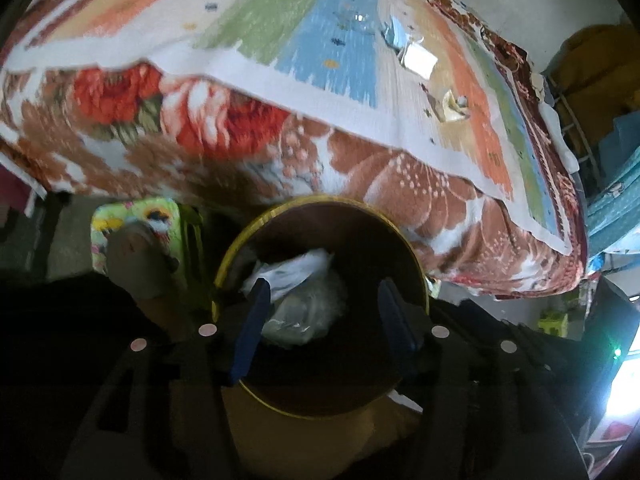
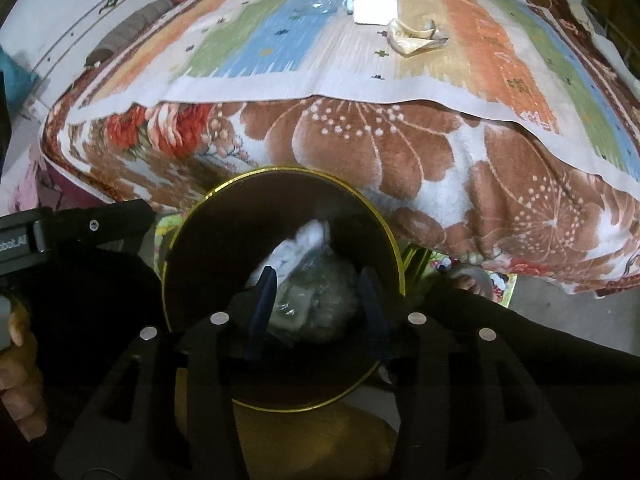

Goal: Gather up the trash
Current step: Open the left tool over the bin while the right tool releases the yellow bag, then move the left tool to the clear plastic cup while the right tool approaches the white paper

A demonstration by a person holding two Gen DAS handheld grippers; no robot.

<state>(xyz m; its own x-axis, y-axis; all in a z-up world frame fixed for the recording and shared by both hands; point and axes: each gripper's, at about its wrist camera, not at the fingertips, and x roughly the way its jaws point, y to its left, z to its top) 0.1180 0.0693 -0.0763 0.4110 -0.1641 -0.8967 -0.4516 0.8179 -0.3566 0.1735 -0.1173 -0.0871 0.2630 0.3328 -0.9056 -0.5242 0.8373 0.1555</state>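
A round dark bin with a yellow rim [image 1: 224, 264] [image 2: 384, 224] stands on the floor against the bed. Crumpled white and clear plastic trash [image 1: 296, 296] [image 2: 312, 280] lies inside it. My left gripper [image 1: 324, 292] is open over the bin mouth and holds nothing. My right gripper [image 2: 318, 284] is open over the same bin and holds nothing. More trash lies on the bed top: a white paper piece [image 1: 418, 59] [image 2: 374, 10], a crumpled beige wrapper [image 1: 452, 106] [image 2: 412, 36] and a clear plastic piece [image 1: 360, 20] [image 2: 324, 2].
The bed carries a striped mat [image 1: 340, 52] [image 2: 280, 40] over a floral blanket [image 1: 200, 120] [image 2: 360, 144]. A patterned green cushion [image 1: 132, 220] [image 2: 496, 280] lies on the floor by the bin. The left gripper's body [image 2: 72, 232] shows at the right wrist view's left edge. Clutter [image 1: 592, 80] stands at the right.
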